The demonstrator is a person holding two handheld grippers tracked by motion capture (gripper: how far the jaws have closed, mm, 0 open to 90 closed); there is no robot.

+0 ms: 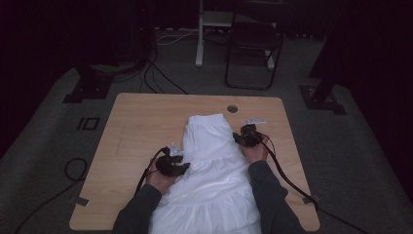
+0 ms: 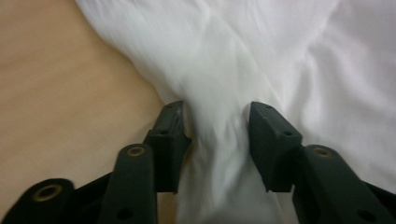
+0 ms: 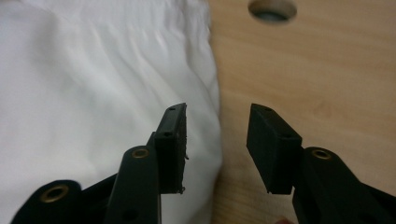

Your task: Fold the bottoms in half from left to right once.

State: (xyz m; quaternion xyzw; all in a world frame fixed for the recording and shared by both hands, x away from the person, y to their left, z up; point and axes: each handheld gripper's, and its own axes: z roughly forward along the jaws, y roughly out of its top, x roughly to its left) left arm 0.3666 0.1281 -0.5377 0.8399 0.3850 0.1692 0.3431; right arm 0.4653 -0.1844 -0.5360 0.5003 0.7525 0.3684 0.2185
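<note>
Two dark sleeves [image 1: 258,195] come in from the near edge of the wooden table [image 1: 136,126], either side of a white tiered garment [image 1: 214,170] that lies lengthwise down the middle, its wide hem toward the person and its gathered waistband at the far end. The left gripper [image 1: 176,163] sits at the garment's left edge, about halfway along. In the left gripper view its jaws stand apart with a ridge of white cloth [image 2: 219,140] running between them, not pinched. Farther on, the right gripper [image 1: 247,136] rests at the garment's right edge near the waistband. In the right gripper view its jaws are spread wide, one over the cloth [image 3: 93,102], the other over bare wood. Beyond lies a round hole [image 1: 232,108] in the tabletop, and past the table a folding chair [image 1: 253,44] on grey carpet.
</note>
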